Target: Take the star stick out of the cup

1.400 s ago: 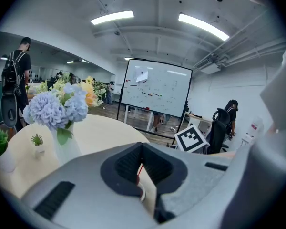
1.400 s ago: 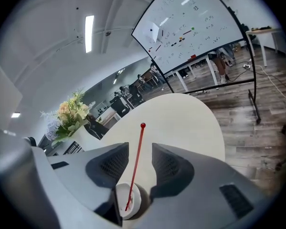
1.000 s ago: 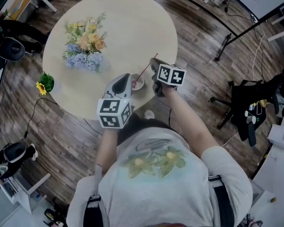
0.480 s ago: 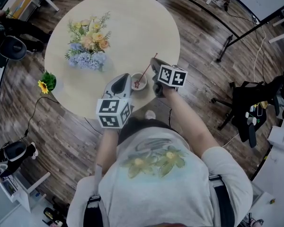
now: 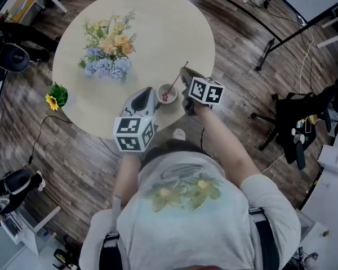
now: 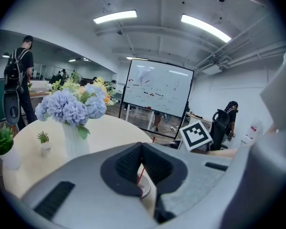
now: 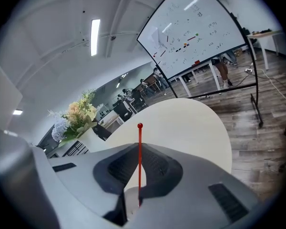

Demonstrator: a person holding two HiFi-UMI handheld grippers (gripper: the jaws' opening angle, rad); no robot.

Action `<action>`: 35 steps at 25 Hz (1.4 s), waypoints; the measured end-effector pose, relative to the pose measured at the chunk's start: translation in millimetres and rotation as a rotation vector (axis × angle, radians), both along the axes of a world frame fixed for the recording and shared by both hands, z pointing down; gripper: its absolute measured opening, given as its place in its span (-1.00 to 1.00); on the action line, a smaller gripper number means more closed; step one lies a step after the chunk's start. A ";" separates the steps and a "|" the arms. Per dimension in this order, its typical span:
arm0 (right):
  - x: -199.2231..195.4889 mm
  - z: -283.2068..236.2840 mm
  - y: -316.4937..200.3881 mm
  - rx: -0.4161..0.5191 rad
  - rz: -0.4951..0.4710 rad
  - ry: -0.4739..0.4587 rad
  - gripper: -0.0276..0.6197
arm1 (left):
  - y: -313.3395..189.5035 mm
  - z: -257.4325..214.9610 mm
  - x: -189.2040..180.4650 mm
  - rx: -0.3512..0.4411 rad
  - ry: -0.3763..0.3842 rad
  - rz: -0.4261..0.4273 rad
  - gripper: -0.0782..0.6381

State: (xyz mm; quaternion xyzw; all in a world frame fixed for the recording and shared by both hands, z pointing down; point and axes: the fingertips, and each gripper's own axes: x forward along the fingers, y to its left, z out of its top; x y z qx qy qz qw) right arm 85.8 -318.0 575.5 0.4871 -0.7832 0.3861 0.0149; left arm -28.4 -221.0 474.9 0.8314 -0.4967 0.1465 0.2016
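Observation:
A small white cup [image 5: 159, 89] stands near the front edge of the round cream table [image 5: 158, 27]. A thin red star stick [image 5: 176, 81] leans out of it to the upper right, with its star end at the cup's mouth. My right gripper [image 5: 182, 79] is shut on the stick, its jaws having just been closing. In the right gripper view the stick [image 7: 139, 156] rises straight from between the right gripper [image 7: 133, 200] jaws. My left gripper [image 5: 153, 95] is shut on the cup [image 6: 144, 188] at its left side, and the stick [image 6: 140, 174] shows inside.
A vase of blue and yellow flowers [image 5: 107, 52] stands at the table's left. A small pot with a sunflower [image 5: 55, 97] sits at its left edge. A whiteboard on legs [image 6: 157, 89], a black chair [image 5: 296, 122] and a person [image 6: 21, 75] are around the table.
My right gripper has edged up with the stick, so the star end sits a little higher at the cup's mouth. The left gripper stays at the cup.

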 end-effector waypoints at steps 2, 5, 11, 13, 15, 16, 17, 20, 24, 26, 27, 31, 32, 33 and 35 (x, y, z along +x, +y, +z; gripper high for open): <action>-0.9 -3.7 2.8 0.006 0.008 0.016 -0.82 | 2.5 -1.5 -5.5 0.000 0.006 -0.002 -0.77; -5.0 -7.3 6.6 0.013 0.011 0.025 -0.82 | 6.3 -2.3 -12.7 0.000 0.013 -0.003 -0.77; -9.7 -14.9 13.6 0.031 0.026 0.042 -0.82 | 16.3 -8.0 -26.4 0.007 0.018 0.001 -0.78; -10.3 -18.0 16.1 0.042 0.032 0.062 -0.82 | 19.0 -9.0 -32.8 0.009 0.017 -0.001 -0.77; -11.1 -21.6 18.7 0.052 0.037 0.080 -0.82 | 20.8 -9.8 -38.4 0.009 0.020 -0.004 -0.78; -11.4 -23.3 19.9 0.057 0.039 0.087 -0.82 | 21.6 -10.0 -40.6 0.008 0.022 -0.004 -0.77; -11.8 -25.0 21.2 0.061 0.042 0.091 -0.82 | 22.4 -10.1 -42.4 0.008 0.024 -0.003 -0.78; -12.8 -30.4 25.4 0.072 0.052 0.097 -0.82 | 24.3 -11.1 -46.6 0.008 0.026 0.007 -0.77; -13.2 -40.5 31.6 0.093 0.060 0.116 -0.82 | 26.6 -14.7 -49.5 0.011 0.026 0.021 -0.77; -12.7 -45.0 33.7 0.101 0.069 0.117 -0.82 | 27.9 -16.1 -50.1 0.014 0.025 0.029 -0.78; -12.5 -46.9 34.4 0.105 0.074 0.117 -0.82 | 28.6 -16.3 -50.8 0.015 0.025 0.032 -0.77; -10.6 -57.3 38.4 0.122 0.093 0.117 -0.82 | 33.1 -18.1 -54.4 0.015 0.023 0.040 -0.77; -9.6 -60.6 39.3 0.127 0.099 0.113 -0.82 | 33.9 -19.1 -55.3 0.016 0.023 0.040 -0.77; -8.4 -63.8 39.9 0.133 0.106 0.109 -0.82 | 34.5 -20.0 -56.1 0.017 0.023 0.041 -0.77; -5.6 -70.0 40.7 0.145 0.120 0.102 -0.82 | 35.4 -20.9 -57.0 0.019 0.024 0.042 -0.78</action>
